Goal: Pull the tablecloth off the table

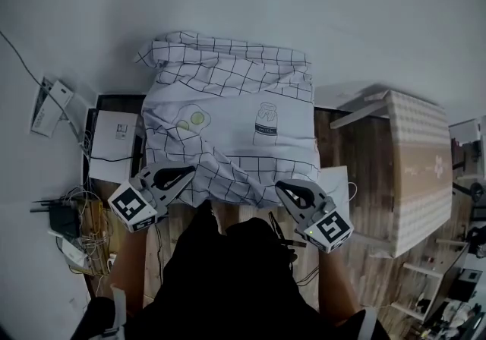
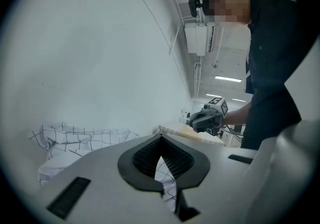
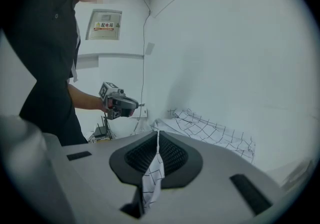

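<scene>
The left gripper (image 1: 187,173) and the right gripper (image 1: 287,190) each have their jaws pinched shut on the near edge of the rumpled checked cloth (image 1: 228,111).

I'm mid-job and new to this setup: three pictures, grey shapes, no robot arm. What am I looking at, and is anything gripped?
No robot here: a person holds a two-jaw gripper in each hand. The head view looks down from a camera on the person's head; the left gripper shows at its left, the right gripper at its right. The other two pictures come from cameras riding on each gripper, looking along its jaws; the grey shapes are those jaws. A white checked tablecloth drapes the table, hiding it. Each gripper is shut on the tablecloth's near edge.
</scene>
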`<state>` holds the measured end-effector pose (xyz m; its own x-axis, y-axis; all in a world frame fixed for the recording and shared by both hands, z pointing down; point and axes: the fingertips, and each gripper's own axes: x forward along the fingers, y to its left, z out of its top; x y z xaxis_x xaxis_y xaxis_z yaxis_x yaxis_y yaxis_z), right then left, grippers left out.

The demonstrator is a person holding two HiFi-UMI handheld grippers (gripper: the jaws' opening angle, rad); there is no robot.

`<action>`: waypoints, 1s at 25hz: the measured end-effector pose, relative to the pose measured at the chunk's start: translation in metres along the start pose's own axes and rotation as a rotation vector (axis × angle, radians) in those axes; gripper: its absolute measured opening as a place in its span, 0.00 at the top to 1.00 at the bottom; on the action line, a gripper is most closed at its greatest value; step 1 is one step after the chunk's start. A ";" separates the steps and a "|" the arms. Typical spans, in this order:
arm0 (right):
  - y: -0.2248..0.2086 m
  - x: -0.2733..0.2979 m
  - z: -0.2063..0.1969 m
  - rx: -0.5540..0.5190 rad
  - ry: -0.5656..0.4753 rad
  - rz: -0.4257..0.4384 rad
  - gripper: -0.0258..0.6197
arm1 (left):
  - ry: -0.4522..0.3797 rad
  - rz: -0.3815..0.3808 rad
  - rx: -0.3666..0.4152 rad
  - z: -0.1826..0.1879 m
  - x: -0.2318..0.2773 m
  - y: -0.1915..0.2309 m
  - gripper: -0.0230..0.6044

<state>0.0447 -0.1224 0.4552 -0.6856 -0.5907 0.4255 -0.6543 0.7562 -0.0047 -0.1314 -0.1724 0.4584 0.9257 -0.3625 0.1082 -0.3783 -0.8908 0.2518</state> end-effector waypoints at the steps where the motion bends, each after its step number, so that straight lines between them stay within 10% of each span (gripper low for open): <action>1: -0.005 0.003 0.002 -0.013 -0.002 -0.005 0.92 | -0.015 0.007 0.003 0.003 0.003 0.008 0.95; 25: -0.199 0.103 -0.052 -0.033 0.049 0.173 0.92 | 0.242 0.144 0.078 -0.016 0.127 0.135 0.94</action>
<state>0.1207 -0.3189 0.5469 -0.7703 -0.4371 0.4643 -0.5167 0.8546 -0.0527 -0.0653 -0.3342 0.5218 0.8311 -0.4190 0.3656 -0.4951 -0.8569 0.1435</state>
